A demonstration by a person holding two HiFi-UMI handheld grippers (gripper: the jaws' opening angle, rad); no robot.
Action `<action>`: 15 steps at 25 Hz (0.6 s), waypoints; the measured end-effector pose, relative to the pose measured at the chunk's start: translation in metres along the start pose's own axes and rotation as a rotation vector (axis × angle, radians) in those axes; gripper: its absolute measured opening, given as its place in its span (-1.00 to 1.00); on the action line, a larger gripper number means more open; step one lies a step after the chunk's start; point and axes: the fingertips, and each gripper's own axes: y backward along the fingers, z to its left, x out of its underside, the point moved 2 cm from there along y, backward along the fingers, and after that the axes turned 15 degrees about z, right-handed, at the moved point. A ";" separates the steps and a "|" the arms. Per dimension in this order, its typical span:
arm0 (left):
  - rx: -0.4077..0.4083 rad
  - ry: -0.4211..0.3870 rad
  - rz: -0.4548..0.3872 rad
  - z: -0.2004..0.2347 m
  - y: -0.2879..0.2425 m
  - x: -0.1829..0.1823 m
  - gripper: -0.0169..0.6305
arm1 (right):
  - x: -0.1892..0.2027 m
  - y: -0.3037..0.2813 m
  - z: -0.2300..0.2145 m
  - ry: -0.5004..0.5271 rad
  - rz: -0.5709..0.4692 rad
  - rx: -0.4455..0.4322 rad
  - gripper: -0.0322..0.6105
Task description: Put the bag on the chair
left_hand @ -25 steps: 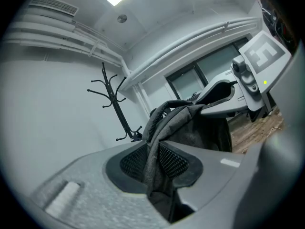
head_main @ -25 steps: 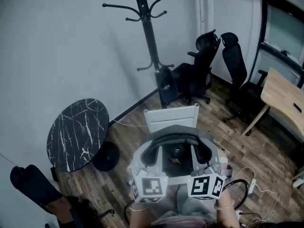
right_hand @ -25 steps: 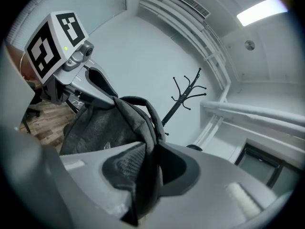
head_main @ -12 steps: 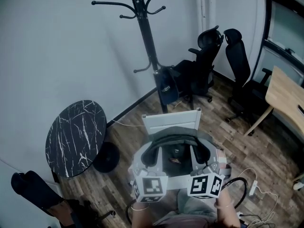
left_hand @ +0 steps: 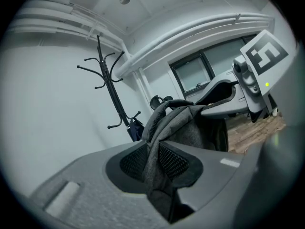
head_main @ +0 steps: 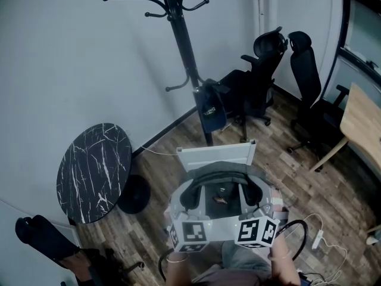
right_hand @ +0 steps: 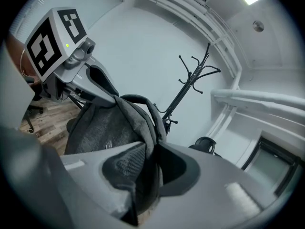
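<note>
A grey backpack (head_main: pixel 219 177) hangs open-topped between my two grippers, right in front of the white chair's slatted back (head_main: pixel 217 155) and over its seat. I cannot tell whether it rests on the seat. My left gripper (head_main: pixel 178 206) is shut on the bag's left side; in the left gripper view its mesh pads (left_hand: pixel 174 162) pinch a fold of grey fabric (left_hand: pixel 155 151). My right gripper (head_main: pixel 263 205) is shut on the bag's right side, and the right gripper view shows the fabric (right_hand: pixel 151 142) clamped between its jaws.
A black coat stand (head_main: pixel 184 46) rises behind the chair with a dark blue bag (head_main: pixel 209 109) hung low on it. A round black marble table (head_main: pixel 94 171) stands at left. Two black office chairs (head_main: pixel 256 82) and a wooden desk (head_main: pixel 363 127) are at right. Cables (head_main: pixel 315 238) lie on the floor.
Both grippers, still clamped on the bag, have carried it a little forward and down toward the chair. The room has shifted in the head view as the person moved.
</note>
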 end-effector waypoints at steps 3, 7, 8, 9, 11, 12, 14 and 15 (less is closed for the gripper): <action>0.005 0.006 0.026 0.000 -0.018 0.003 -0.69 | 0.004 -0.020 0.000 0.005 0.013 -0.017 -0.63; 0.008 0.011 0.053 -0.001 -0.039 0.009 -0.69 | 0.008 -0.043 0.002 0.020 0.024 -0.033 -0.63; 0.010 0.012 0.061 -0.001 -0.045 0.010 -0.69 | 0.009 -0.049 0.003 0.024 0.029 -0.038 -0.64; 0.013 0.012 0.069 -0.001 -0.050 0.012 -0.69 | 0.009 -0.055 0.003 0.027 0.033 -0.042 -0.64; 0.018 0.013 0.084 0.000 -0.060 0.015 -0.69 | 0.010 -0.066 0.005 0.030 0.041 -0.052 -0.64; 0.020 0.015 0.091 0.000 -0.065 0.017 -0.69 | 0.011 -0.070 0.006 0.031 0.045 -0.057 -0.64; 0.022 0.020 0.103 0.001 -0.073 0.021 -0.70 | 0.013 -0.079 0.009 0.035 0.052 -0.065 -0.64; 0.023 0.024 0.109 0.002 -0.077 0.023 -0.70 | 0.014 -0.084 0.011 0.039 0.055 -0.068 -0.65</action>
